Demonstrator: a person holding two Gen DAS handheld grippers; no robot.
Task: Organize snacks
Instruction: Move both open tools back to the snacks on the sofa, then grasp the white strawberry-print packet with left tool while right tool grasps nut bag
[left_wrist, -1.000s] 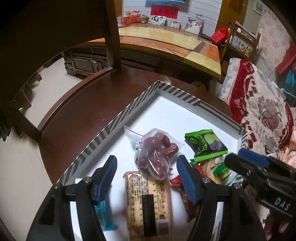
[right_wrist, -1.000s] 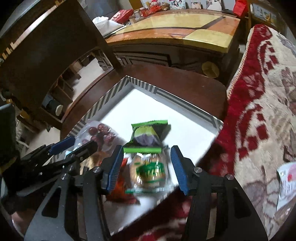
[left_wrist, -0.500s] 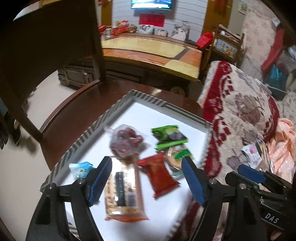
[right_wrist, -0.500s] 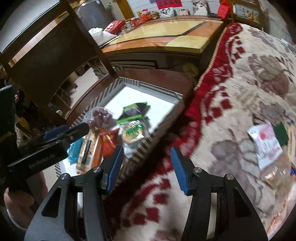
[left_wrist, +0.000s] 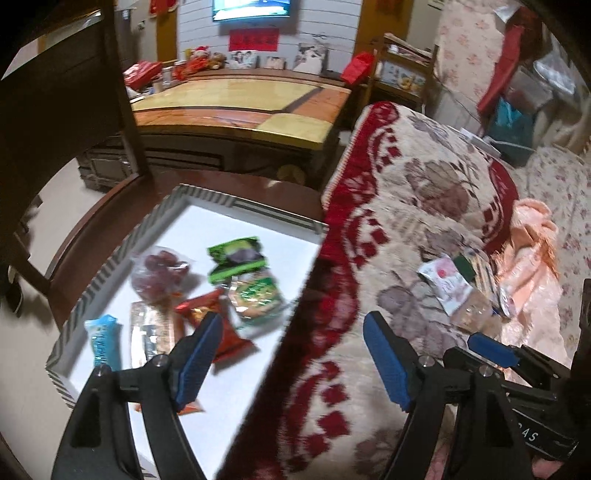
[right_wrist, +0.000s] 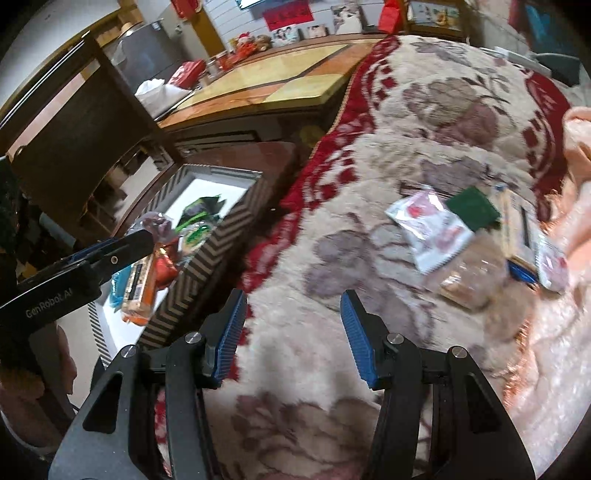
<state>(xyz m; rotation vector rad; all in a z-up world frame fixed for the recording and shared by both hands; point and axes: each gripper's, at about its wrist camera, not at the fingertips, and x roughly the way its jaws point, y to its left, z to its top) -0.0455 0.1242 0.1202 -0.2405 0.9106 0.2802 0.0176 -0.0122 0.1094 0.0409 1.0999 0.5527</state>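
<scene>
Left wrist view: the left gripper (left_wrist: 291, 354) is hanging released, with nothing between its blue pads; its jaws have just been opening. It is straddling the near edge where the striped-rim tray (left_wrist: 207, 195) is meeting the red-and-cream blanket (left_wrist: 417, 192). Six snacks are lying in the tray: a blue packet (left_wrist: 101, 341), a long cracker pack (left_wrist: 151, 334), a red wrapper (left_wrist: 210, 317), a clear bag of red dates (left_wrist: 159, 271), a green-and-purple packet (left_wrist: 236, 256) and a green-labelled biscuit pack (left_wrist: 256, 297). The tray's far half is lying bare white. The right gripper (left_wrist: 491, 349) is showing the letters "AS".

Right wrist view: the right gripper (right_wrist: 293, 334) is hovering unclenched and empty above the blanket. Well ahead, a loose snack pile (right_wrist: 476, 240) is lying on the blanket, its count unclear through blur. The left tool is reading "GenRobot AI".
</scene>
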